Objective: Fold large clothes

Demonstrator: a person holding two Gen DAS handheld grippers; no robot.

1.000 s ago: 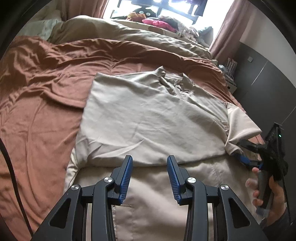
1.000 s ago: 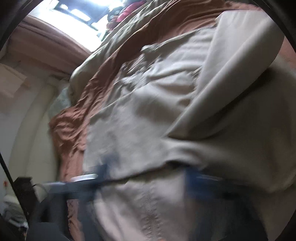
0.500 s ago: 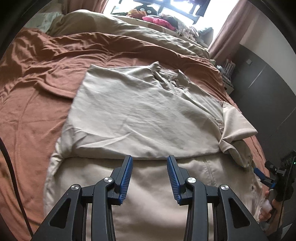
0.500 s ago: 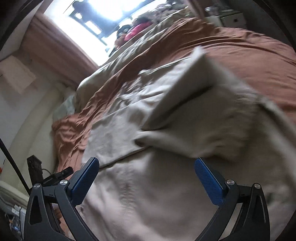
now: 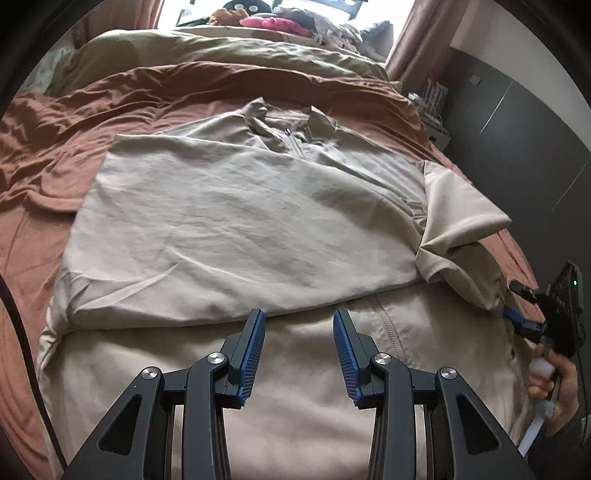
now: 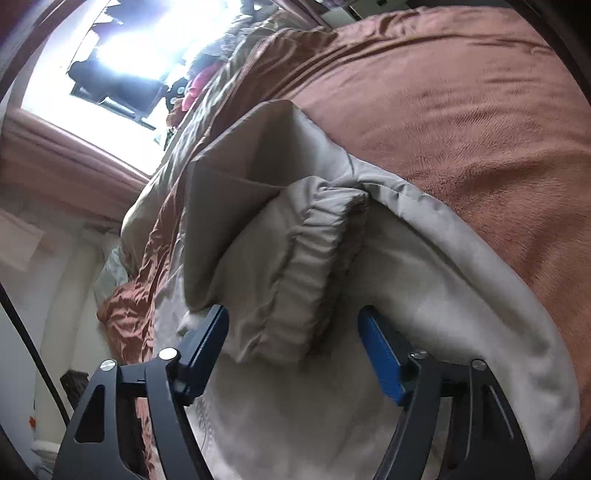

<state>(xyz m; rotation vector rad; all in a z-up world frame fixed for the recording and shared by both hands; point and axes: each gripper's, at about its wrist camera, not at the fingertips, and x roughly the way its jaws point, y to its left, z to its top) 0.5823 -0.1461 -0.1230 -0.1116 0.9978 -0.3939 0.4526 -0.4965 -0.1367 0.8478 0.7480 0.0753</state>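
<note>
A large beige zip jacket [image 5: 236,221] lies spread on the bed, its collar at the far end and a sleeve folded across its body. My left gripper [image 5: 298,354] is open and empty, hovering above the jacket's lower part. My right gripper [image 6: 291,343] is open, its jaws either side of the sleeve's elastic cuff [image 6: 303,266] without closing on it. In the left wrist view the right gripper [image 5: 524,321] sits at the jacket's right edge, near the bunched sleeve [image 5: 461,229].
A rust-brown blanket [image 5: 55,147] covers the bed, with an olive duvet [image 5: 221,48] beyond it. Clothes and a toy lie on the window sill [image 5: 266,18]. A dark wall panel [image 5: 524,122] and a small shelf [image 5: 432,107] stand at the right.
The left gripper has pulled back and risen, showing more of the jacket. The right gripper has moved down to the jacket's right edge and now frames the sleeve cuff.
</note>
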